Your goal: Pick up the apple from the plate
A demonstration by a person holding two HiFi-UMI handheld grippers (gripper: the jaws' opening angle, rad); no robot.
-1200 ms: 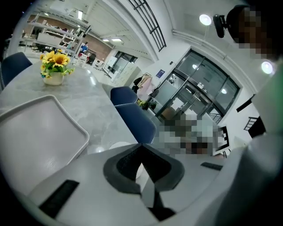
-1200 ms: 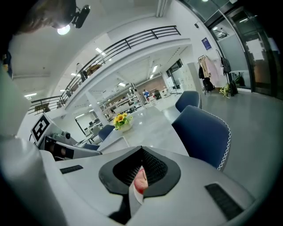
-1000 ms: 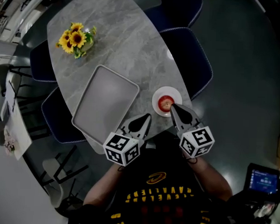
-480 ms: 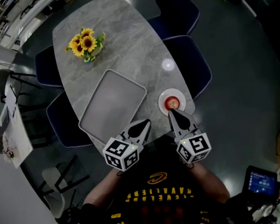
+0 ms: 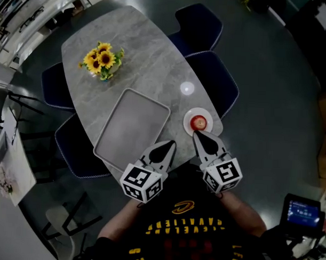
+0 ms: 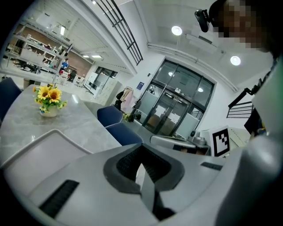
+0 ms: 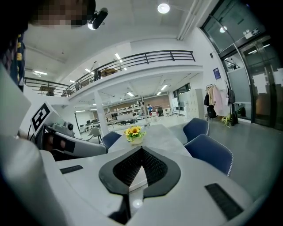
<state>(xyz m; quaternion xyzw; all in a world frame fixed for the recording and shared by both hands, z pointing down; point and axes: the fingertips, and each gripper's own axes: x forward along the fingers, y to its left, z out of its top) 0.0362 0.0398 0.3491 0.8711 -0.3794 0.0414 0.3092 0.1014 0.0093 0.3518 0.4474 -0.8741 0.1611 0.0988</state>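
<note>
A red apple (image 5: 199,123) lies on a small white plate (image 5: 197,114) at the table's near right edge. My right gripper (image 5: 196,135) hangs just short of the plate, its tip pointing at it, jaws shut with nothing between them. The left gripper (image 5: 171,145) is held beside it over the near corner of the grey tray (image 5: 132,127), also shut and empty. In the right gripper view my closed jaws (image 7: 140,149) hide the plate and apple. Only closed jaws (image 6: 140,164) and the tray (image 6: 42,148) show in the left gripper view.
The grey marble table (image 5: 139,51) carries a vase of sunflowers (image 5: 103,59) at its far left. Blue chairs stand around it, two at the right side (image 5: 214,80). A device with a lit screen (image 5: 301,212) sits at the lower right by the person.
Both grippers have risen and drawn back a little from the table. The right tip, which reached the plate's rim a second ago, now stands short of it. Both stay shut.
</note>
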